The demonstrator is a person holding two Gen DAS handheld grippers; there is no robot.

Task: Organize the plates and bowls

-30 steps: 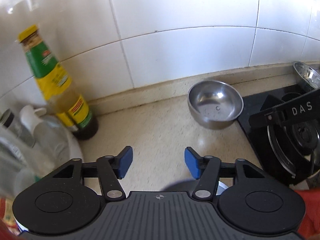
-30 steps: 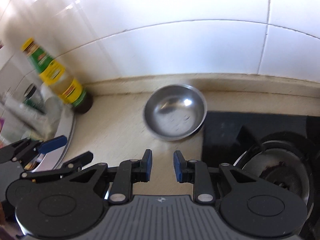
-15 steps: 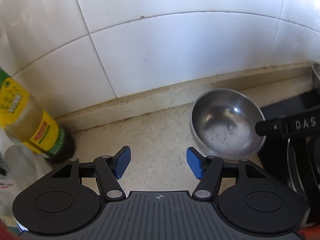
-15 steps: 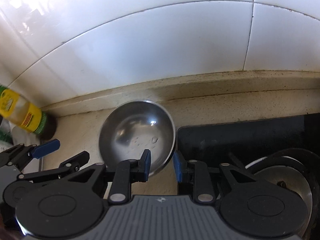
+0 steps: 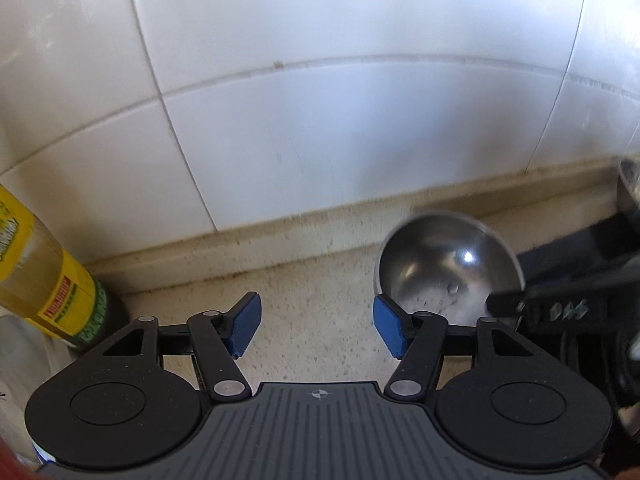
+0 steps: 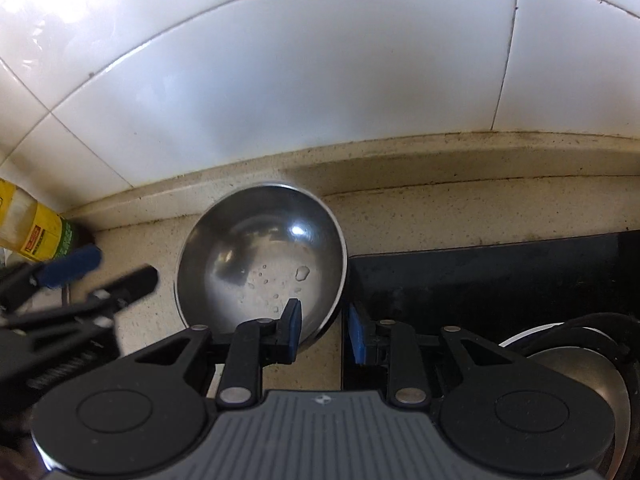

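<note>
White glazed wall tiles (image 6: 280, 92) rose behind a speckled beige stone counter (image 5: 312, 304), where a round stainless steel bowl (image 6: 260, 268), holding only scattered water droplets, sat against the edge of a black glass hob (image 6: 480, 276). The right gripper (image 6: 324, 330) straddled the bowl's near rim, one blue pad inside, one outside, jaws parted and not closed on it. The left gripper (image 5: 316, 330) hovered wide open over bare counter, holding nothing. A yellow-and-green-labelled bottle (image 5: 48, 292) of amber liquid stood left, its print unreadable.
</note>
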